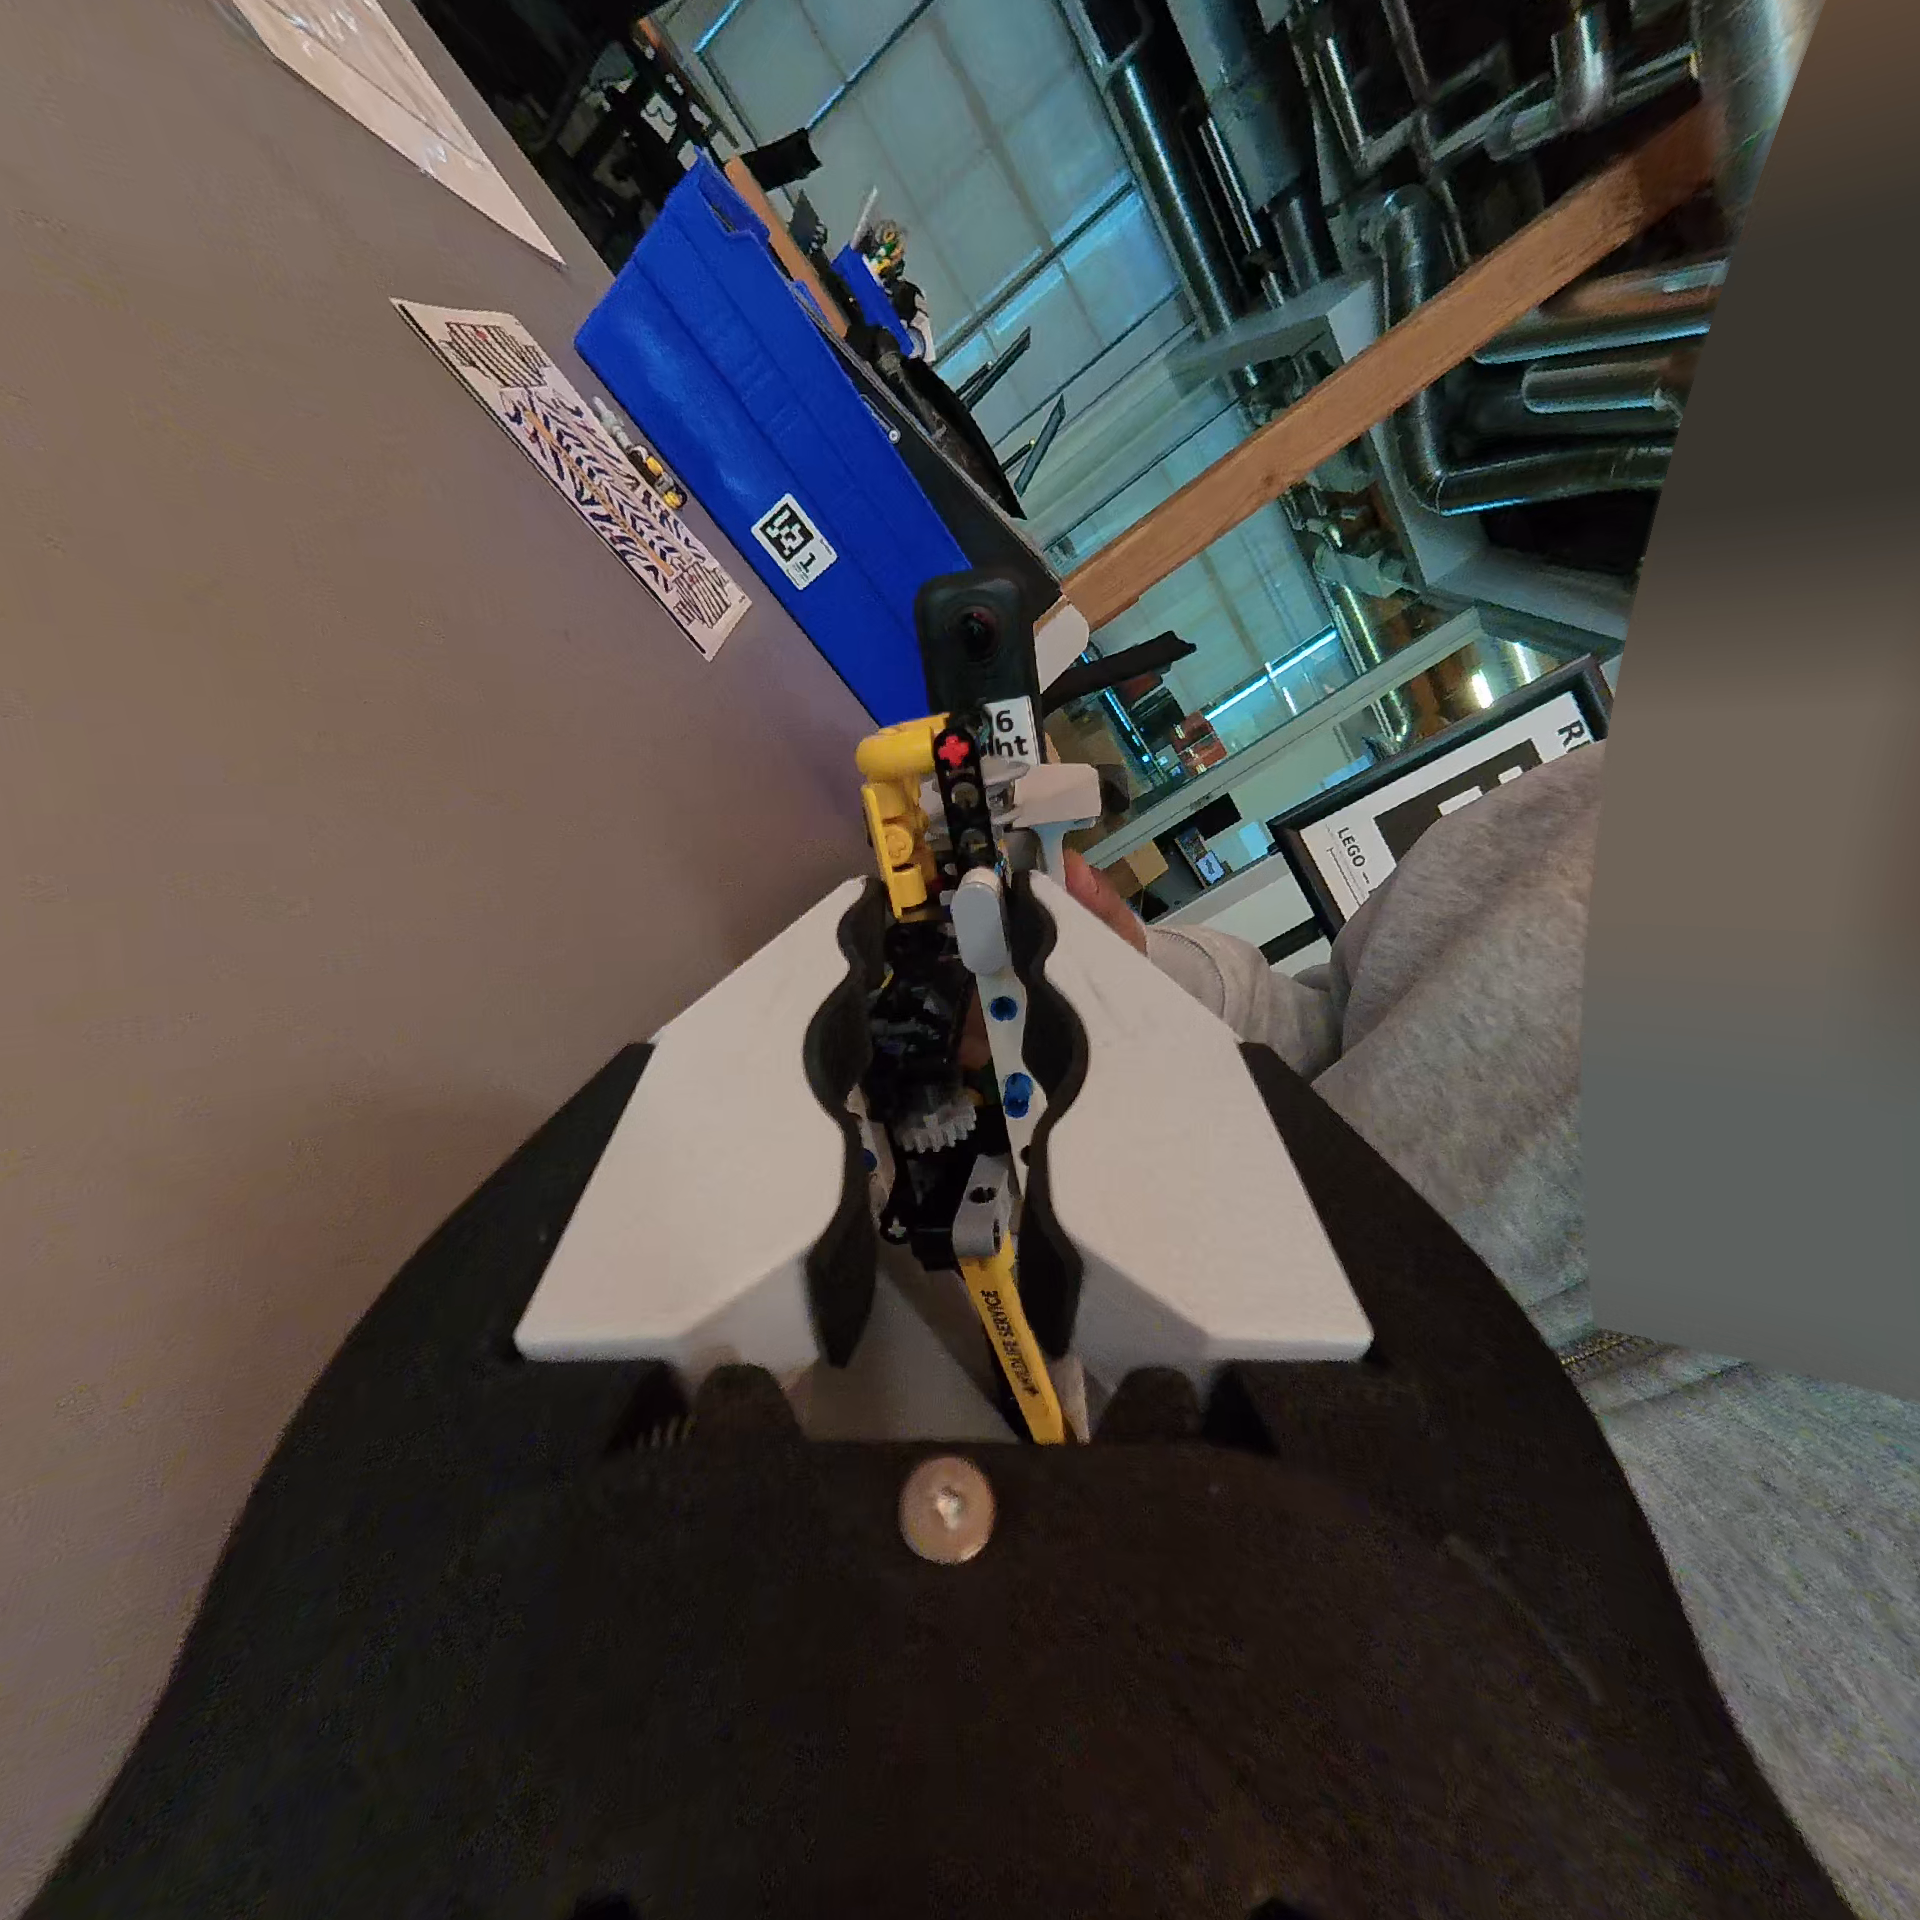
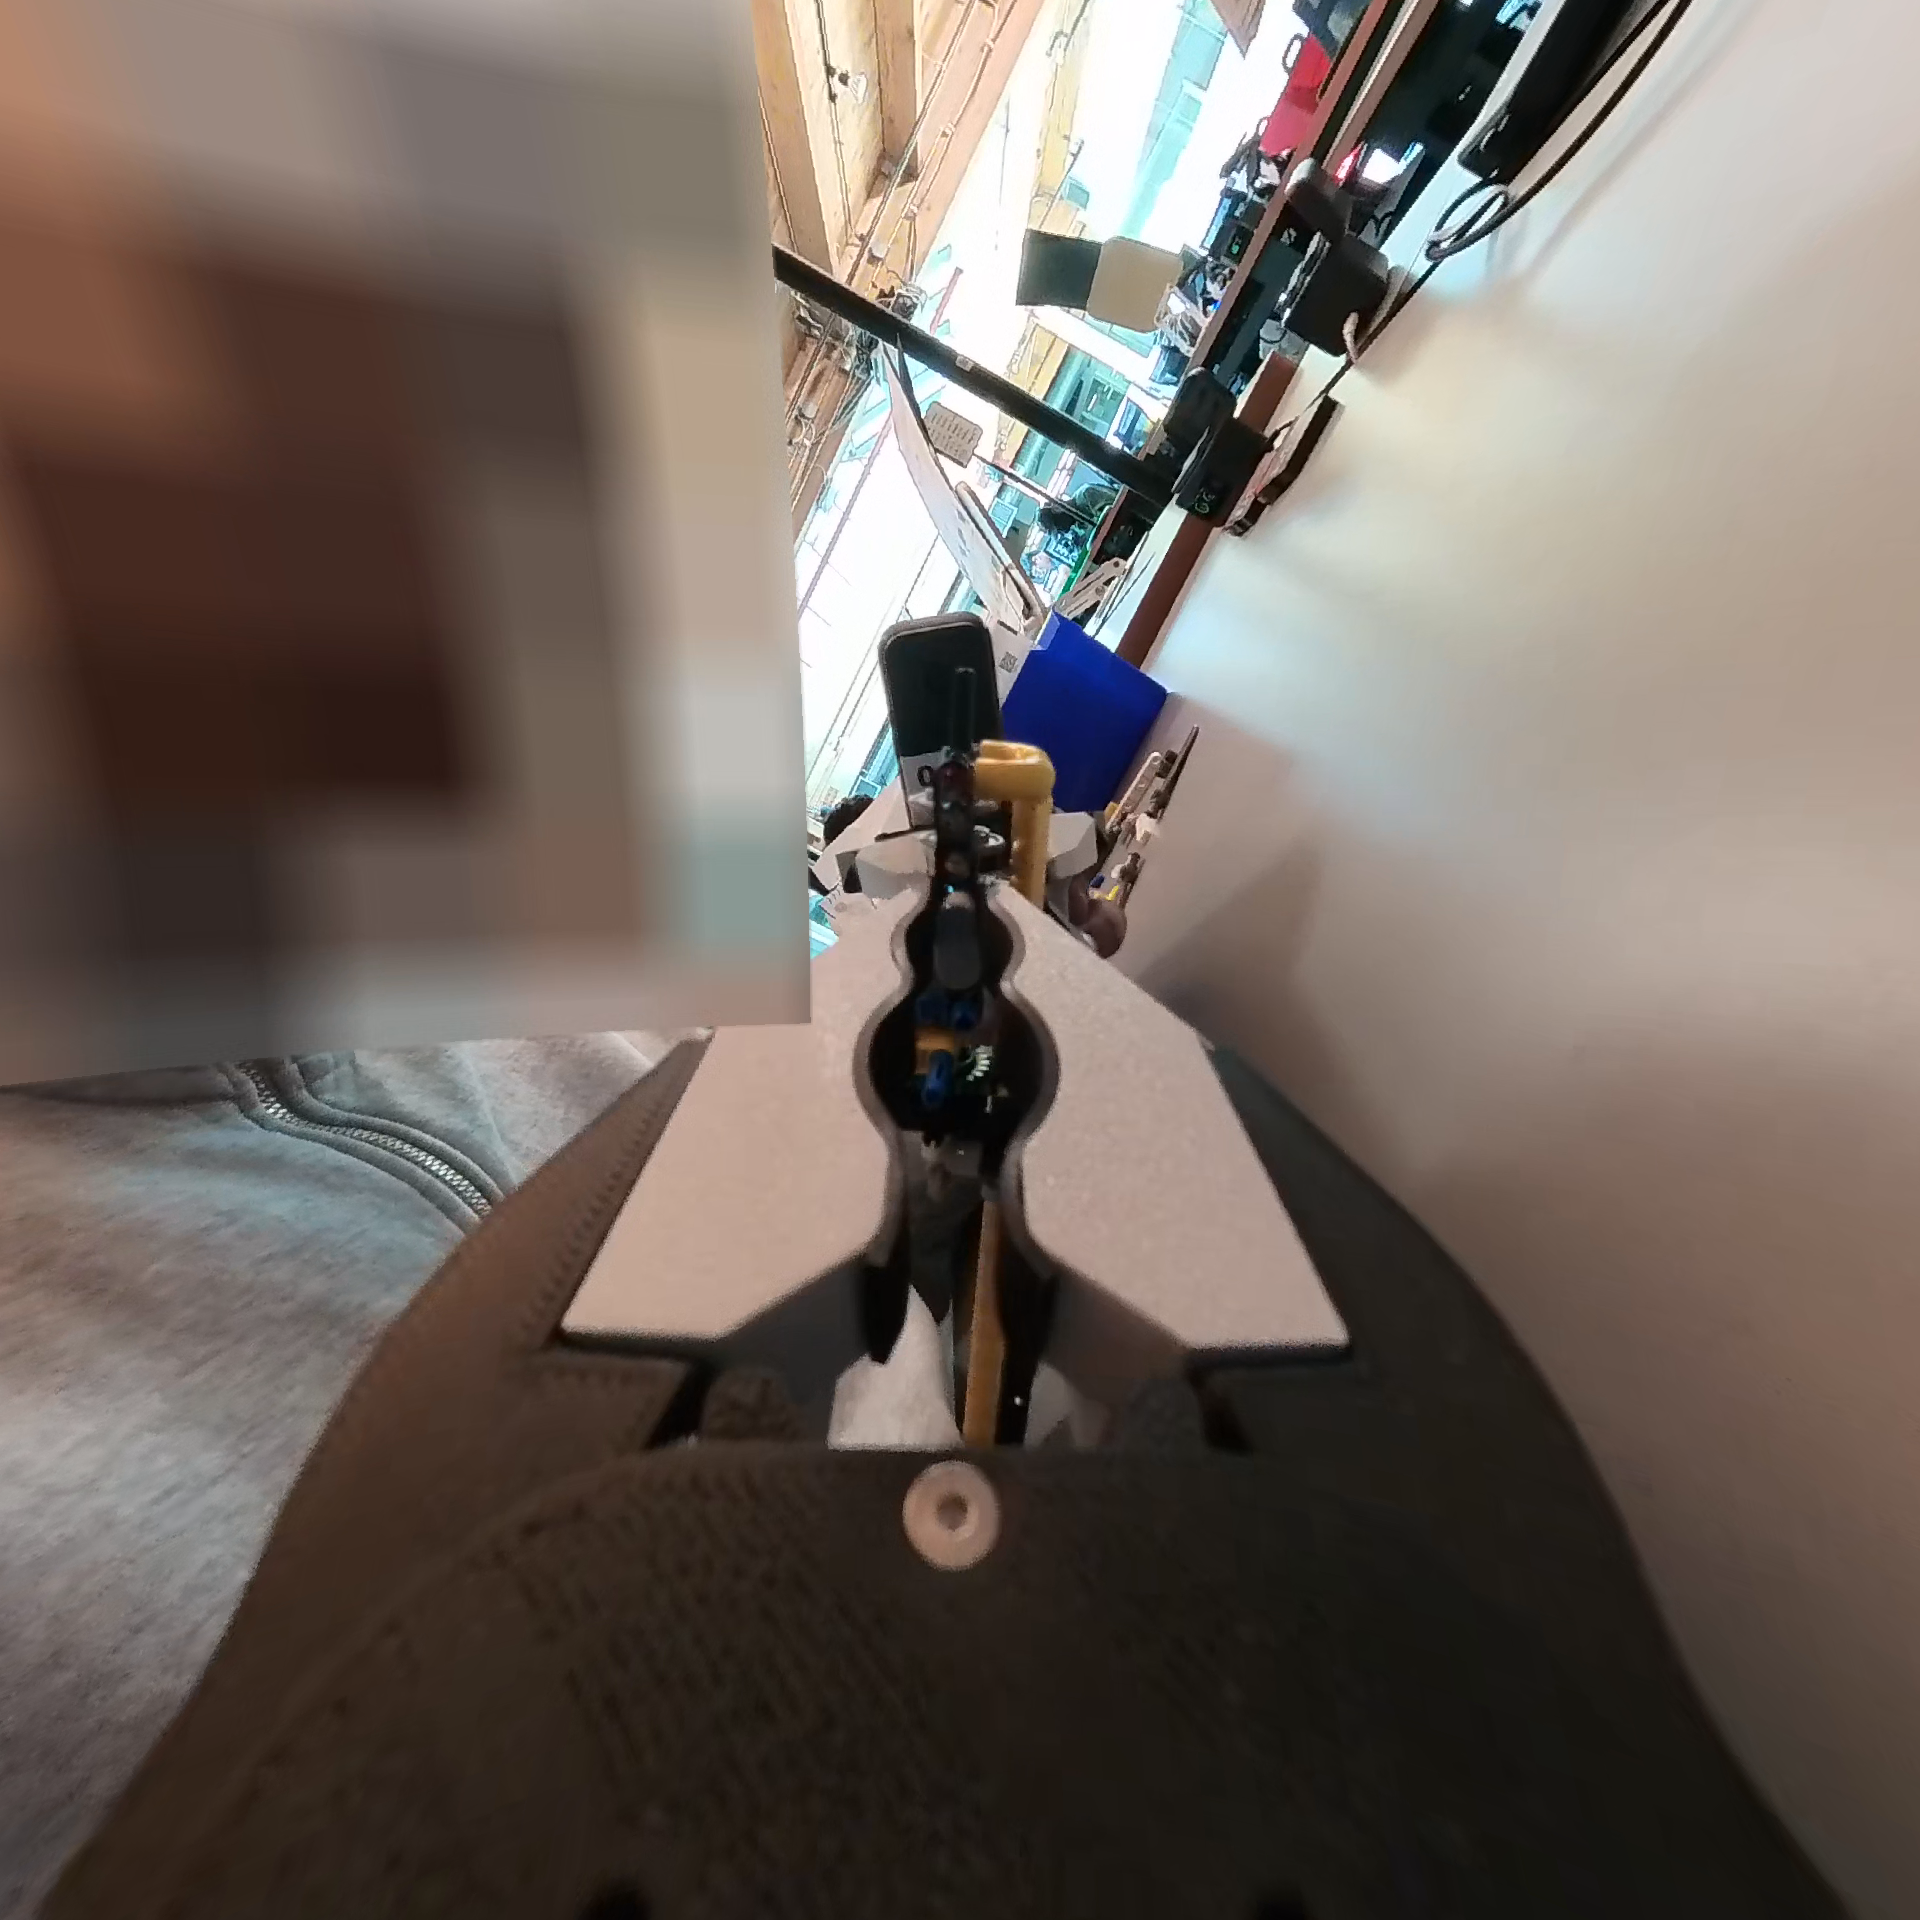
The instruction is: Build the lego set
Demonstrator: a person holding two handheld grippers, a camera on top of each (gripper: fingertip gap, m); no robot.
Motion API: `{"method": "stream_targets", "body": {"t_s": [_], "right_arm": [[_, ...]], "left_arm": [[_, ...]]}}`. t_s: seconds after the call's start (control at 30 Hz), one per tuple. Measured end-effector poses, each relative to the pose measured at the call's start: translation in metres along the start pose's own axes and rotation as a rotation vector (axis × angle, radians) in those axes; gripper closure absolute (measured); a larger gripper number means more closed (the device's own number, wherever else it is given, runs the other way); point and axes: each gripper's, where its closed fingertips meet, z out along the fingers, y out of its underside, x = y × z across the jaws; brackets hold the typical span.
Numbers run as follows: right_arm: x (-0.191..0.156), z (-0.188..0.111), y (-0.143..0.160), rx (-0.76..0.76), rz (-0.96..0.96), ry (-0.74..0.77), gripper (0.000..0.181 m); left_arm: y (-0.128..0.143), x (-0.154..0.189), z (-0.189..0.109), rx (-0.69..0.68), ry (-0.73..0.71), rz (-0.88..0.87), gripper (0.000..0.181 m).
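Left tongs (image 1: 951, 904) closed on the lego model (image 1: 940, 1039), which sits lengthwise between the white fingers (image 1: 727, 1143), clear of the bench (image 1: 260, 831). Right tongs (image 2: 951, 914) closed on the same model (image 2: 961, 1039) from the opposite end. A yellow beam (image 1: 1013, 1340) runs back toward the left base. Blue bin (image 1: 769, 436) and a printed sheet (image 1: 582, 468) lie on the bench beyond.

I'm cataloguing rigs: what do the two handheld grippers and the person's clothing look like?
Both the left gripper and right gripper have a black textured body, pale wedge-shaped fingers with wavy black inner pads, and a round central screw. The person wears a grey zipped sweatshirt.
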Motion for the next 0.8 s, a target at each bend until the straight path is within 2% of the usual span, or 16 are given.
{"method": "stream_targets", "body": {"t_s": [0.8], "right_arm": [[-0.015, 0.002, 0.001, -0.074, -0.115, 0.002, 0.177]], "left_arm": [[-0.003, 0.013, -0.002, 0.032, 0.077, 0.065, 0.16]]}}
